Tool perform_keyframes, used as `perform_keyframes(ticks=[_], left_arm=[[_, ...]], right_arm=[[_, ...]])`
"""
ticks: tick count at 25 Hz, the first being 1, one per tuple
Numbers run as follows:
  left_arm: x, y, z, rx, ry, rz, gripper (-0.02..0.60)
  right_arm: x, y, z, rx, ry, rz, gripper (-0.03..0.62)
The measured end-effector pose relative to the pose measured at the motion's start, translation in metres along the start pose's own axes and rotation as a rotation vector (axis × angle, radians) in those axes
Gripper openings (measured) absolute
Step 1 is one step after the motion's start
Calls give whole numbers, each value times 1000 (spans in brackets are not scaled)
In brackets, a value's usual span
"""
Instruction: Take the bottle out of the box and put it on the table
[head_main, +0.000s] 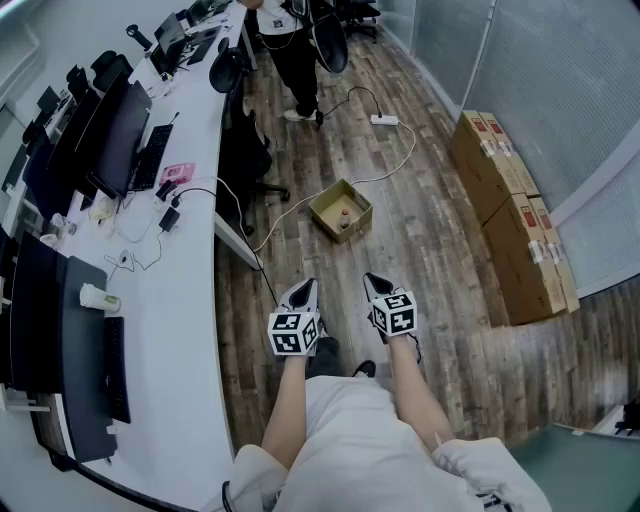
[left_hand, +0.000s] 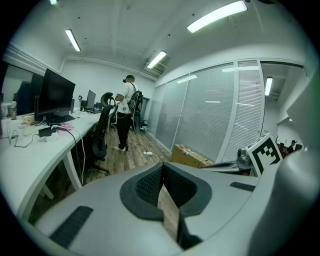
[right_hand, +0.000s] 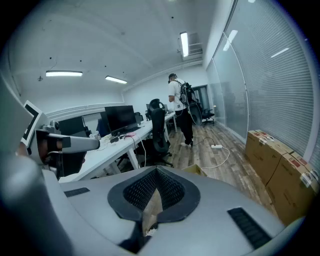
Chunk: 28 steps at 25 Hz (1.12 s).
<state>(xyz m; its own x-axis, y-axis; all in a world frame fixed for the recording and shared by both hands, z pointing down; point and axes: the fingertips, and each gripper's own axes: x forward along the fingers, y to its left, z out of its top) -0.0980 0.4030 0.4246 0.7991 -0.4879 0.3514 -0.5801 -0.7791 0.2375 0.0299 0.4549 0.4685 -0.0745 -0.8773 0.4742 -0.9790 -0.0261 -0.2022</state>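
Running down the room's left side, the long white worktop stands well apart from the open box on the plank floor, the bottle inside it. Nearer, the left tongs and right tongs hover, both closed and empty.

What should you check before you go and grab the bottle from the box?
1. Box open on top: ok.
2. Bottle showing inside it: ok.
3. Bottle standing upright: cannot tell, too small.
4. Left tool and right tool empty: ok.
5. Tools open for grabbing: not ok, both are shut.
6. Tools at the box: not ok, it sits on the floor well ahead of them.
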Motion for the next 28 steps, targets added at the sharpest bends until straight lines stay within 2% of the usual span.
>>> perform_keyframes(ticks=[4, 7, 10, 13, 18, 22, 28], left_arm=[[6, 3, 8, 30, 4, -10, 14], [14, 9, 10, 23, 9, -1, 14], [28, 17, 12, 21, 15, -3, 14], [50, 31, 21, -2, 12, -6, 14], [104, 48, 57, -60, -28, -28, 14], [150, 57, 86, -54, -47, -72, 14], [195, 91, 113, -71, -54, -105, 14]], right_arm=[[7, -5, 3, 20, -7, -8, 40], [17, -12, 6, 26, -7, -12, 40], [29, -26, 15, 28, -26, -64, 40], [41, -41, 27, 72, -60, -82, 40], [56, -70, 56, 24, -74, -90, 40], [79, -94, 79, -8, -67, -99, 40], [125, -100, 108, 19, -61, -54, 40]])
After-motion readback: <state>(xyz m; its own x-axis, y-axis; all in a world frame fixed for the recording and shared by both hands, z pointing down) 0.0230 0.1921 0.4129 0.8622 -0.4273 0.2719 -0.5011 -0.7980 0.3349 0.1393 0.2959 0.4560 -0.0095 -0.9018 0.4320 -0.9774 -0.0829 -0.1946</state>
